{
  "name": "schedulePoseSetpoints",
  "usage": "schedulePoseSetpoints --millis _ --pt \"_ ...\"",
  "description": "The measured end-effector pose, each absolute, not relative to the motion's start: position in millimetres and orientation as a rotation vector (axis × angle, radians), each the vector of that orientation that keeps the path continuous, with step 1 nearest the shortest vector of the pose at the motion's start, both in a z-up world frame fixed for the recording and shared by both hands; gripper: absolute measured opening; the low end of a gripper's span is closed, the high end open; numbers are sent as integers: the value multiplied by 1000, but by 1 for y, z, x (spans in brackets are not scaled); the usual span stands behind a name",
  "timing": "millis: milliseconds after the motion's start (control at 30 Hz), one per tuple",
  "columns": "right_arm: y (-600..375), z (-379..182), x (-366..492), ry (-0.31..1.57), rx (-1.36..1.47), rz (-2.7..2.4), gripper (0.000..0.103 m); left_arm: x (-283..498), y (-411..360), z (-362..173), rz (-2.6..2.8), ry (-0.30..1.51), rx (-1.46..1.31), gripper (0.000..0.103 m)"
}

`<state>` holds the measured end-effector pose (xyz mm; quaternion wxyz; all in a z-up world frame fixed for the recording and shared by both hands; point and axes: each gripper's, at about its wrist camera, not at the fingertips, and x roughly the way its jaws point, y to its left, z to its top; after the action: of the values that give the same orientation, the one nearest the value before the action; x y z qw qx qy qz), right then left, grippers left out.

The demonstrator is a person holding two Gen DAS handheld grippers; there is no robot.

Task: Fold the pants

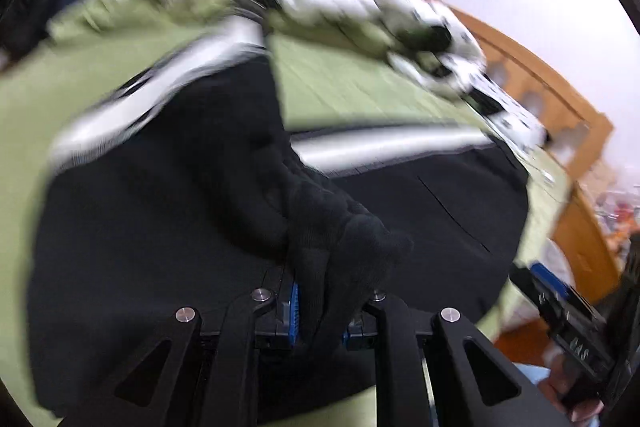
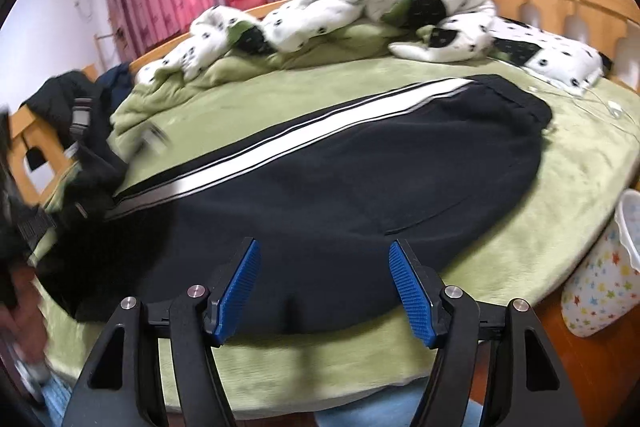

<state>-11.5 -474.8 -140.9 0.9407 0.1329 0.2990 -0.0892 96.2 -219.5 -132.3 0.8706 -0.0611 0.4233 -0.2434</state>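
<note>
Left wrist view: left gripper (image 1: pixel 320 311) pinches a bunch of the black track pants (image 2: pixel 340 195) to fold them over across the green bed (image 2: pixel 540 227); right gripper (image 2: pixel 324 291) fingers spread, empty, above the near edge.

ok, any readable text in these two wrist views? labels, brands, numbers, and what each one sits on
None readable.
Right gripper body: pale embossed marks in the left wrist view, too blurred to read.
Black pants: white side stripes only, no lettering.
White quilt: black spot pattern, no words.
Bin beside the bed: coloured stars, no text.
Small tag on the green blanket: motion-blurred, unreadable.
</note>
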Motion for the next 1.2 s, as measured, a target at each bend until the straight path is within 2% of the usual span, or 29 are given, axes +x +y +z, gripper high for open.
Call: schedulePoseSetpoints --millis 67,133,267,367,500,667,700,733,800,900,1100,1167,1200 --pt "-481 -145 -10 625 312 -175 66 89 -231 -154 -559 963 -125 14" --pt "-480 -148 -8 638 327 -162 66 78 -231 -154 -559 941 -79 16" --pt "-466 -150 -3 653 304 -122 66 57 -198 -133 -633 933 -110 55" --pt "-449 -150 0 664 300 -61 66 35 -155 -117 -592 851 -122 67" --pt "-421 -142 7 644 307 45 66 16 -98 -109 -439 803 -99 68" --pt "-388 -143 35 672 277 105 66 5 -51 -130 -258 849 -34 68" --pt "-381 -148 44 692 257 88 64 5 -43 -135 -243 867 -33 68" --pt "-377 -152 50 702 248 78 58 5 -38 -143 -233 892 -35 68" --pt "-369 -161 59 729 234 85 24 8 -38 -152 -237 910 -42 68" --pt "-371 -158 52 693 215 59 15 13 -38 -157 -226 896 -63 68" --pt "-390 -176 38 769 321 87 12 31 -53 -165 -280 891 -140 68" --pt "-385 -177 38 766 288 71 15 33 -60 -167 -311 879 -153 70" --pt "-384 -173 38 755 278 70 20 35 -63 -168 -318 875 -162 70"
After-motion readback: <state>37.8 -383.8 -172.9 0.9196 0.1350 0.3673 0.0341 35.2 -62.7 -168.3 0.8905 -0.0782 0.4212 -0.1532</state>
